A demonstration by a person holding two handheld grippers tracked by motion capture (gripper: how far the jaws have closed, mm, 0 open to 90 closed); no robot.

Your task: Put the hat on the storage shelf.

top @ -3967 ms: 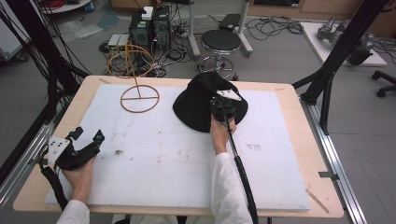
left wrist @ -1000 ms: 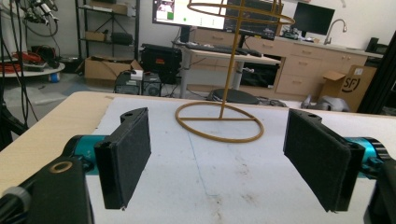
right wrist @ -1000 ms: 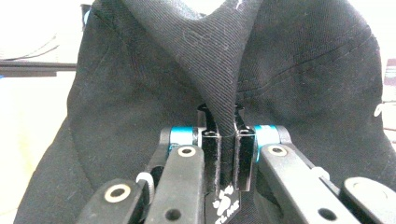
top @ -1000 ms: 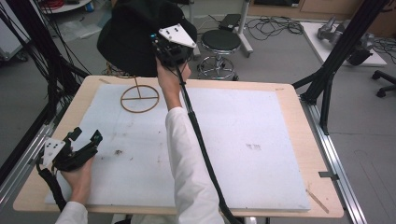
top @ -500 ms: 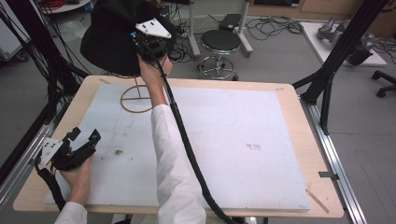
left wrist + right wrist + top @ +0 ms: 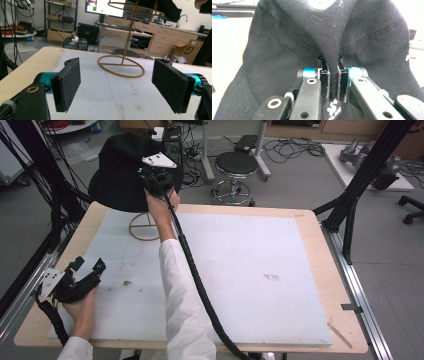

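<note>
The right gripper (image 6: 333, 72) pinches a fold of the black twill hat (image 6: 120, 175) above the gold wire stand (image 6: 122, 65); the left gripper (image 6: 116, 85) has its jaws wide apart.

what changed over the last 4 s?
The right claw, shut on the black hat, carried it up off the white mat and leftward; it is now held above the wire stand. It already gripped the hat 4 s ago. The left claw stayed open near the table's left edge, and the stand did not move.

Grey floor, a stool (image 6: 236, 164), cables, perhaps a sink behind.
</note>
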